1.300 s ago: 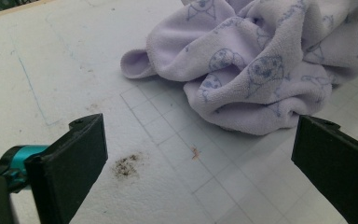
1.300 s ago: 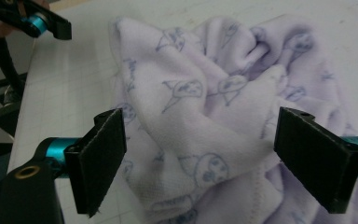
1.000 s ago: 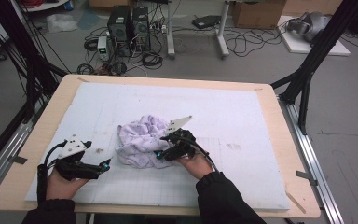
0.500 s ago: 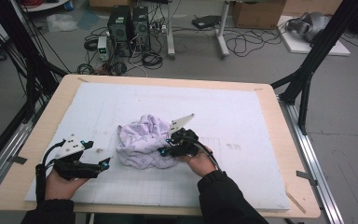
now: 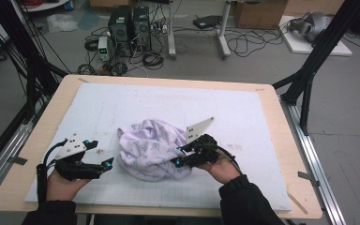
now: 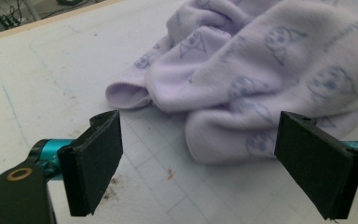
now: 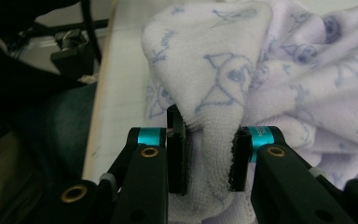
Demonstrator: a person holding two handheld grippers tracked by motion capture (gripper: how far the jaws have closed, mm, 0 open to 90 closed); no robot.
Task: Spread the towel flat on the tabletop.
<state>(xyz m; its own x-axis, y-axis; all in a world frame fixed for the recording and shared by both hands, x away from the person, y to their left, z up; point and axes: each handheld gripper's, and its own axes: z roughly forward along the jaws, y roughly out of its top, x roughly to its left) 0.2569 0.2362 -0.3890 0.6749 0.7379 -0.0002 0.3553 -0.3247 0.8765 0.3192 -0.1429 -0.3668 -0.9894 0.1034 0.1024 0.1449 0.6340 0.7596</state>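
A crumpled lilac towel (image 5: pixel 152 147) with a blue cartoon print lies on the white mat (image 5: pixel 243 108), a little in front of the middle. My right gripper (image 5: pixel 177 157) is shut on a fold of the towel (image 7: pixel 205 140) at its right side; the pads pinch the cloth and lift it slightly. Its jaws have just been closing on that fold. My left gripper (image 5: pixel 108 164) rests low at the front left, just short of the towel's left edge. Its pads (image 6: pixel 98 158) stand wide apart, closing slightly, with the towel (image 6: pixel 261 79) ahead of them and nothing between.
The mat covers a wooden table (image 5: pixel 286 154). Beyond the far edge the floor holds computer towers (image 5: pixel 129 21), tangled cables and a cardboard box. Black frame posts (image 5: pixel 309 70) stand at both sides of the table.
The right gripper has closed on a towel fold and risen a little, pulling the cloth up. The left hand has stayed in place.
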